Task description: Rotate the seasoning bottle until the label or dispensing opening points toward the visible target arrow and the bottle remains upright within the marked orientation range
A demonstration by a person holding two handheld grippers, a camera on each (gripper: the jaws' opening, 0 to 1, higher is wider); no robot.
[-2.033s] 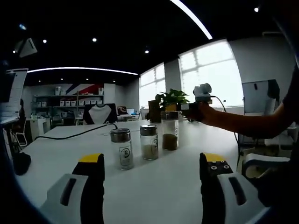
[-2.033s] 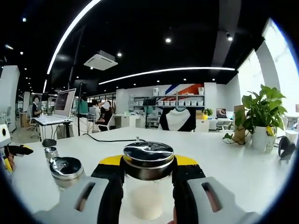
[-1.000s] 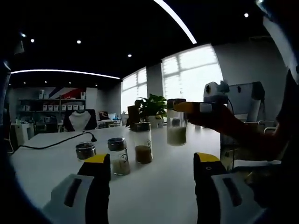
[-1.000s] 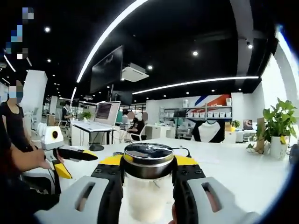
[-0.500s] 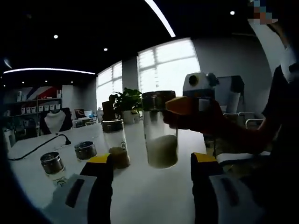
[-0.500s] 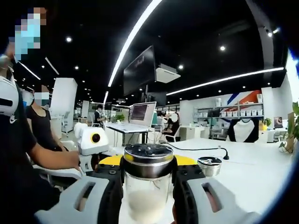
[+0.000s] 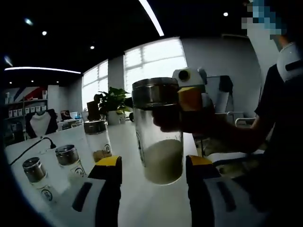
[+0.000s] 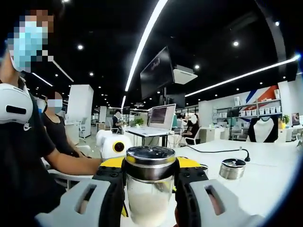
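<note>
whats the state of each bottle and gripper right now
held seasoning bottle: lifted off the table, upright, steel lid on, partly filled with white grains
right gripper: shut on the held bottle below its lid
left gripper: open, jaws either side of the held bottle's base
three table bottles: upright on the white table, lids on

Bottle [image 8: 150,189]: clear glossy glass or plastic body, can't tell which; polished metal cap; fine white grains inside. Three jars [image 7: 97,139] on the counter [image 7: 142,208] look the same, shiny metal lids. Right tongs [image 8: 150,176]: matt black and yellow plastic tips, smooth grey shells. Left tongs [image 7: 152,163] same finish. Counter smooth white, slight sheen
</note>
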